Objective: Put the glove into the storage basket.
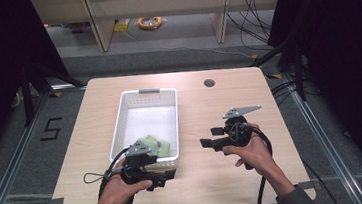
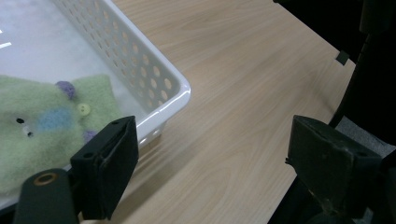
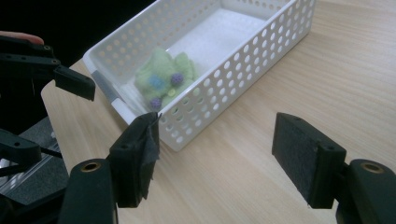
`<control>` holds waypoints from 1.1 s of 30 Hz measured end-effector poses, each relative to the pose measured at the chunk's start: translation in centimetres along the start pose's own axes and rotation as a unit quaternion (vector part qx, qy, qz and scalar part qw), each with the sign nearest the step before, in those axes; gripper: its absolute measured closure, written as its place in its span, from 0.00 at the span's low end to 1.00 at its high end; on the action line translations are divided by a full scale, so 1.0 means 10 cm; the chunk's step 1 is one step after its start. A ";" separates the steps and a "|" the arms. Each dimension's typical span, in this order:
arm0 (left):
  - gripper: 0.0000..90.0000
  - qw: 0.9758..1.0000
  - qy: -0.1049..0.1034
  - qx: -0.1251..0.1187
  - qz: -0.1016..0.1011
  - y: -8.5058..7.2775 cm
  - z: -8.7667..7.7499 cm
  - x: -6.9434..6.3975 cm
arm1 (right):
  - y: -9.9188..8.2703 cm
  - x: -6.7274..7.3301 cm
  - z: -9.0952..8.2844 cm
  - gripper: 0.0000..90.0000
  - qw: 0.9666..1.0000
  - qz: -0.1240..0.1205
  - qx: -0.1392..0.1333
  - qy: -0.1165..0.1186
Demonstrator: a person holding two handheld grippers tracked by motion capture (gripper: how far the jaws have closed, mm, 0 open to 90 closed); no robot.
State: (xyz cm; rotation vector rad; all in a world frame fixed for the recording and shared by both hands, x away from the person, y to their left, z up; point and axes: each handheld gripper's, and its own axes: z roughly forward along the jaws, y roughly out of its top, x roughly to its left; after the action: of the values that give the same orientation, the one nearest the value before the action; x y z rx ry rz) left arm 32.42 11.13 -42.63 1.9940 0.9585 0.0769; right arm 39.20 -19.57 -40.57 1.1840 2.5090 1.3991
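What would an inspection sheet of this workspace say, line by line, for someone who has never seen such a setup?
Surface: light wooden table with a round hole near its far edge.
Job's things: white perforated basket; a green felt toy with blue and purple spots lies at its near end.
Clutter: nothing seen on the table.
Grippers: left gripper open, beside the basket's near corner; right gripper open, over bare wood to the basket's right. Each is held in one hand.
Cables: a black cable trails from each gripper.
Surroundings: grey floor, wooden shelving, an orange coil, dark curtains.
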 end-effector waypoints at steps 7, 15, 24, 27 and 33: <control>0.18 1.000 0.002 -0.005 0.011 -0.06 0.03 -0.06 | -0.09 0.00 -0.06 0.37 1.000 0.016 -0.007 0.005; 0.18 1.000 -0.001 -0.006 0.023 -0.12 0.08 -0.13 | -0.21 0.01 -0.14 0.35 1.000 0.003 -0.023 -0.001; 0.18 1.000 -0.008 -0.009 0.024 -0.19 0.11 -0.17 | -0.37 0.00 -0.23 0.35 0.999 0.004 -0.035 0.000; 0.18 1.000 -0.012 -0.011 0.024 -0.21 0.13 -0.18 | -0.43 0.01 -0.24 0.34 0.999 0.008 -0.039 0.002; 0.18 0.999 -0.008 -0.012 0.030 -0.25 0.14 -0.19 | -0.55 0.04 -0.25 0.33 0.999 0.008 -0.041 0.016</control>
State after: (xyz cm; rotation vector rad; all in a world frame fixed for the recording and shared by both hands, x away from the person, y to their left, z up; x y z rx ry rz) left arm 30.19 9.66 -44.81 1.9983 0.8835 0.1055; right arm 34.71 -22.81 -43.05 1.1782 2.4410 1.5215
